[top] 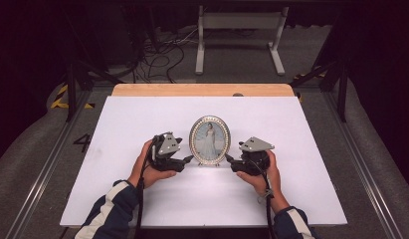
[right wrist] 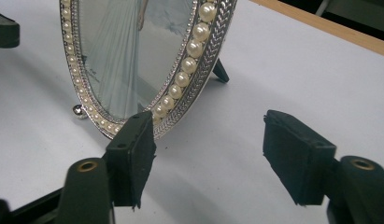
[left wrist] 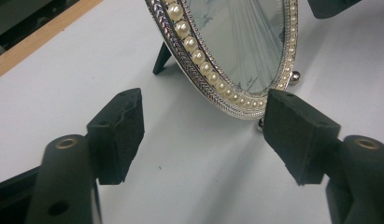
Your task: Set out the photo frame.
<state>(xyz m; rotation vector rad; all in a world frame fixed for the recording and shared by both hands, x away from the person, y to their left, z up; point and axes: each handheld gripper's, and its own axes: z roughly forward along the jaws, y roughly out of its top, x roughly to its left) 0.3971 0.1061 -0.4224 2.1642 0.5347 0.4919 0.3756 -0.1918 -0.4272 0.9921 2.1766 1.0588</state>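
Note:
An oval picture frame (top: 209, 140) with a silver rim set with pearls stands upright at the middle of the white table (top: 117, 129), propped on a back leg. It holds a picture of a figure in a long pale dress. My left gripper (top: 189, 159) is open beside the frame's lower left edge, its jaws either side of the rim (left wrist: 213, 88) without touching. My right gripper (top: 228, 158) is open at the frame's lower right edge; the pearl rim (right wrist: 180, 79) lies just past its left jaw.
A bare wooden strip (top: 202, 90) runs along the table's far edge. Beyond it stand a white metal stand (top: 239, 30) and loose cables (top: 162, 55) on the floor. Metal rails (top: 366, 169) flank the table.

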